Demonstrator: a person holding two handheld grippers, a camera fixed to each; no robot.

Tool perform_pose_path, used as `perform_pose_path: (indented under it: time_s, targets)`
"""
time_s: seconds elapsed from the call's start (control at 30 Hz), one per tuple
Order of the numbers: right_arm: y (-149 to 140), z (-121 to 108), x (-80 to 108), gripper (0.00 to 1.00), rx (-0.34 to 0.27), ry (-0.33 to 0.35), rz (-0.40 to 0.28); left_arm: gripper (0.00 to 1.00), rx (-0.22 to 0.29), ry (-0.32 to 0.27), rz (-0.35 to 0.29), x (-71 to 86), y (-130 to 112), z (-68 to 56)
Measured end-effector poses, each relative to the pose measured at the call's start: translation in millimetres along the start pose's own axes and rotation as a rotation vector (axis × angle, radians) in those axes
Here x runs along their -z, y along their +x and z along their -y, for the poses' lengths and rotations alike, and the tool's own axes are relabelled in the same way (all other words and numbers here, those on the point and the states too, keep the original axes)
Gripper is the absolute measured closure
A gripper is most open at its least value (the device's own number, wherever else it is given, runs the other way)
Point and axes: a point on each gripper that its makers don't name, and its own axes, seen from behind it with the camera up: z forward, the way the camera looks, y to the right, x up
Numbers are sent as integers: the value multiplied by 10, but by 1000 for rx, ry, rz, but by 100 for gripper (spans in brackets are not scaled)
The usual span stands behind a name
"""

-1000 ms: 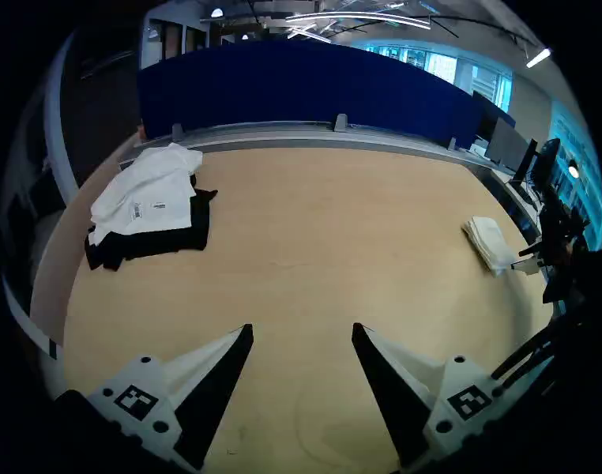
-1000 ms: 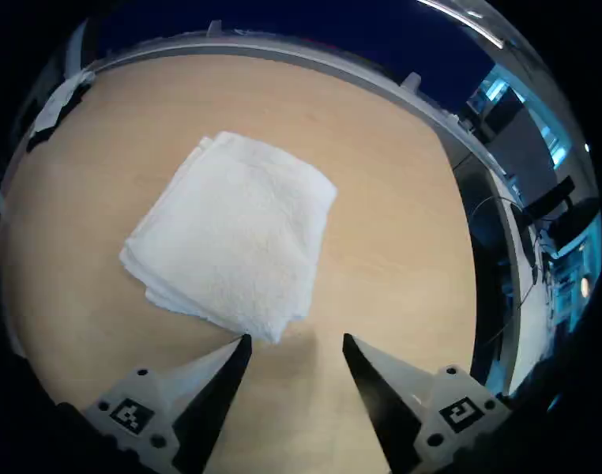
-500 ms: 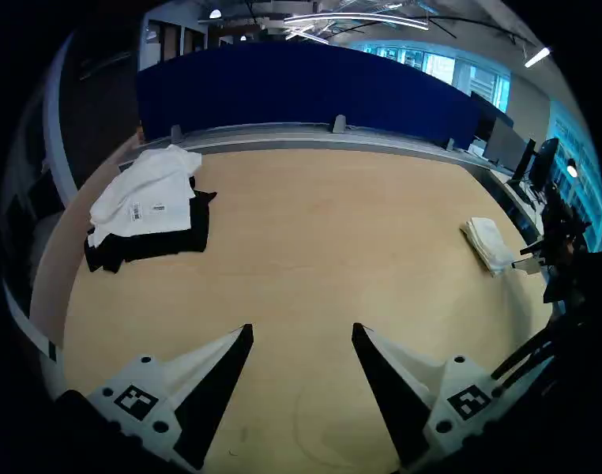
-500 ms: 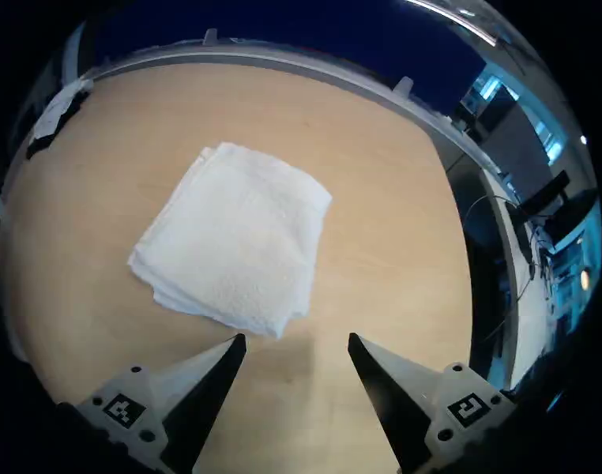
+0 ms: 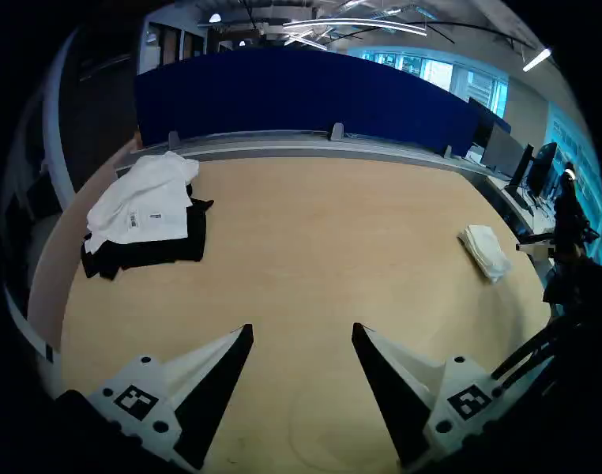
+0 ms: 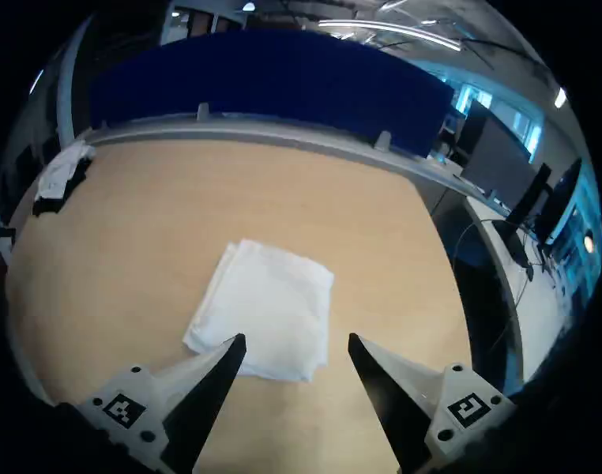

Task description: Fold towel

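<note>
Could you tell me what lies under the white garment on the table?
Under the white garment lies black clothing, showing along its near and right edges. The covered part, and how many pieces, cannot be seen.

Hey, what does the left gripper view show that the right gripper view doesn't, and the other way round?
Left gripper view: the left hand-held gripper, open over the table, and the clothes pile near enough to tell a white garment lying on a black garment. Right gripper view: the right hand-held gripper, open, right at the near edge of the folded towel. Both: table, towel, clothes pile and blue partition.
</note>
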Motion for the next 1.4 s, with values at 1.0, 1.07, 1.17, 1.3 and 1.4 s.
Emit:
perform_pose_path:
  time_s: [1.0,1.07,1.17,1.3,1.4]
  targets:
    - [1371,927,789,0,-235,49,-558,7,48,-9,-362,42,942,13]
    - [1390,927,819,0,-232,31,-575,7,55,-2,-421,100,1080,27]
    - [1406,937,859,0,-229,8,-594,7,64,5,-509,201,1272,35]
    - [1431,920,881,0,-226,-26,-608,7,74,20,-578,263,1400,75]
    - [1478,897,895,0,-228,-52,-620,7,68,42,-607,288,1448,128]
